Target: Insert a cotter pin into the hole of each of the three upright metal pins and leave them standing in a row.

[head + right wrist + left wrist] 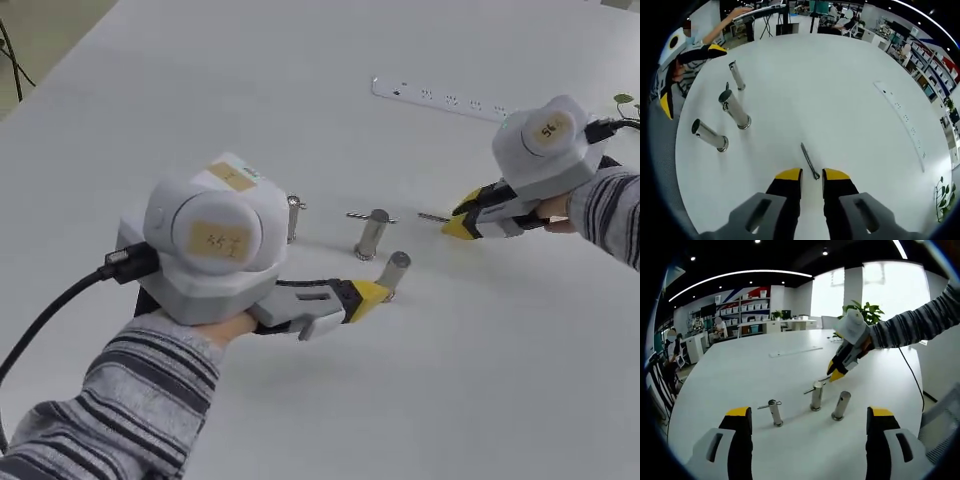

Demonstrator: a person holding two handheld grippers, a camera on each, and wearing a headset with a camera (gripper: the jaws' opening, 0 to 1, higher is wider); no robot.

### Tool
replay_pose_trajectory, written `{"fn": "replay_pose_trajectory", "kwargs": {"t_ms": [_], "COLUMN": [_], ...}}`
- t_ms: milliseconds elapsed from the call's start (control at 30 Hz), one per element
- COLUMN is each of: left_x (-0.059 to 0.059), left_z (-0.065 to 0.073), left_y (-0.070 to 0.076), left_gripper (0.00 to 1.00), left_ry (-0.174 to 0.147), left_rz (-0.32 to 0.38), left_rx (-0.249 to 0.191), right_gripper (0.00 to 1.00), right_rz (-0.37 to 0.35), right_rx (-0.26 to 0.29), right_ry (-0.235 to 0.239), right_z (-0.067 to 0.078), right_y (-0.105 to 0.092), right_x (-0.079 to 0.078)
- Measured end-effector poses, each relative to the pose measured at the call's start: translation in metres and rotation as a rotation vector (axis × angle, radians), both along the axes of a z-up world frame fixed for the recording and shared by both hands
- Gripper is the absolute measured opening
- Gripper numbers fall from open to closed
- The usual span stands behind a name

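The right tool (812,175) is lowered to the white bench (840,100), its yellow-tipped jaws drawn close with a slim gap left between them, clamping nothing. A loose cotter pin (809,160) lies flat on the bench, its near end in that gap and its shaft running straight out ahead of the tips; I cannot tell whether either jaw touches it. Off to that tool's left in the right gripper view stand the three metal pins. The left tool (810,414) is released, its jaws spread wide and level with the bench. Seen along those jaws, all three pins stand just ahead in a loose row. The left pin (774,412) has a cotter pin through its top, and so does the middle pin (816,395). The right pin (841,405) is bare. In the head view this bare pin stands just beside the left tool's yellow tip, and the loose cotter pin lies beyond the middle pin, well apart from the left tool. A white power strip (440,100) lies further back on the bench.
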State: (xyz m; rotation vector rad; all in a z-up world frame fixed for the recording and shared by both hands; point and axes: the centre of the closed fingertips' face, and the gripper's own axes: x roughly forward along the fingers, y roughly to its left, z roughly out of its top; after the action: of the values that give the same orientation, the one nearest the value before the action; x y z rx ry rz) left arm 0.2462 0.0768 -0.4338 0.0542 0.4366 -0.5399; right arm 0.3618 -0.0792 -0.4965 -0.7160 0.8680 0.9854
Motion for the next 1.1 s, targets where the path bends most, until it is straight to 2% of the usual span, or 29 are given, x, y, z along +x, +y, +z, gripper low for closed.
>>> {"fn": "replay_pose_trajectory", "kwargs": {"t_ms": [100,167,233,433,500,700,867,1100], "left_x": [0.0,0.0,0.0,0.0,-0.001,-0.001,-0.001,-0.001], "left_z": [0.0,0.0,0.001,0.002,0.003,0.003,0.005,0.007], "left_y": [0.0,-0.001,-0.001,-0.002,-0.002,-0.003,-0.004,-0.006], "left_gripper": [0.94,0.94,0.93,0.93,0.92,0.91,0.9,0.85], "left_ry": [0.001,0.001,-0.001,-0.003,-0.003,0.002,-0.002,-0.008], "left_rz": [-0.002,-0.004,-0.004,-0.005,-0.004,-0.006,-0.008,-0.016], "left_rx": [0.002,0.001,-0.001,-0.005,-0.007,-0.018,-0.02,-0.029], "right_gripper": [0.09,0.05,0.0,0.0,0.0,0.0,0.0,0.0], "right_rz": [-0.017,-0.003,-0.006,-0.064,-0.039,-0.025,-0.002,0.115], "right_rx": [-0.003,-0.004,0.008,0.02,0.009,-0.011,0.006,0.019], "right_ry": [0.008,0.018,0.052,0.053,0.028,-0.032,-0.083,-0.187], "right_z": [-0.001,-0.001,-0.002,-0.002,-0.002,0.001,0.013,0.038], "right_y": [-0.001,0.001,0.003,0.0,0.001,0.0,0.002,0.016], "right_x": [0.0,-0.004,-0.01,-0.007,-0.008,-0.01,-0.013,-0.031]}}
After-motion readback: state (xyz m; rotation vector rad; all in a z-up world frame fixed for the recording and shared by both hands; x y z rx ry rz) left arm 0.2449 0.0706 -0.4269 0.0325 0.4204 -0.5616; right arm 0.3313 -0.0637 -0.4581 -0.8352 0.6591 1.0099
